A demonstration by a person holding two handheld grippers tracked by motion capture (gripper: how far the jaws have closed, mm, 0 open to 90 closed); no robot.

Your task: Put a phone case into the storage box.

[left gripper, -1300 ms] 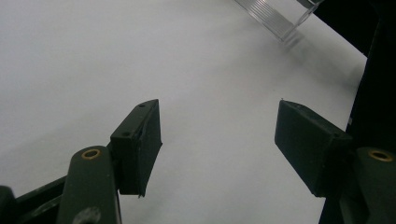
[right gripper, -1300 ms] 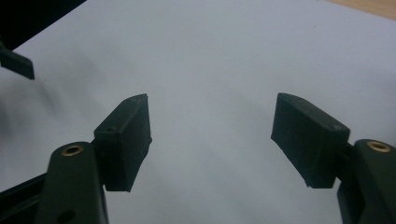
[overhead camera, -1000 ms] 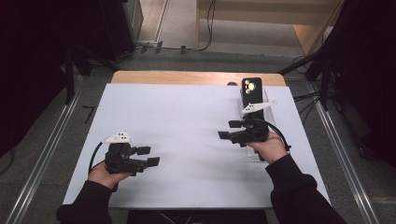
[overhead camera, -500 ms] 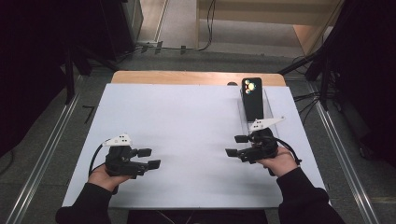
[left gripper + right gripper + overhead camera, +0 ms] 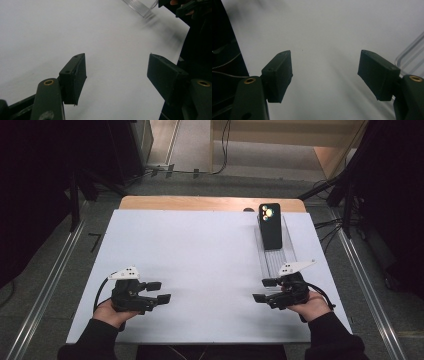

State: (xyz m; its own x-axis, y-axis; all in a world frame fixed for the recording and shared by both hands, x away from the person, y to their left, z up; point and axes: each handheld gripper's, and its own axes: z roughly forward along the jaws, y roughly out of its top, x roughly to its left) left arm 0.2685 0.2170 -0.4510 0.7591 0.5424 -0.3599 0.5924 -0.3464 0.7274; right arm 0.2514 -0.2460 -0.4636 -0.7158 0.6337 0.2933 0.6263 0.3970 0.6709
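Observation:
A black phone (image 5: 270, 225) with its camera lenses at the top leans upright on a clear ribbed stand (image 5: 277, 257) at the far right of the white table sheet (image 5: 200, 250). My right gripper (image 5: 261, 290) is low over the sheet near the stand's front end. It points left and its jaws are open with nothing between them (image 5: 324, 53). At the near left, my left gripper (image 5: 161, 291) points right, also open and empty (image 5: 116, 57). The left gripper view shows the stand's corner (image 5: 140, 6) and the other gripper (image 5: 190, 7) farther off.
The wooden table edge (image 5: 200, 202) shows beyond the sheet. Metal floor rails (image 5: 45, 290) run along both sides, and cables (image 5: 325, 225) lie on the floor at the right. The clear stand's edge (image 5: 412, 57) is just right of the right jaw.
My right hand has drawn back from beside the phone toward the near edge of the table and sunk lower. The left hand has stayed put.

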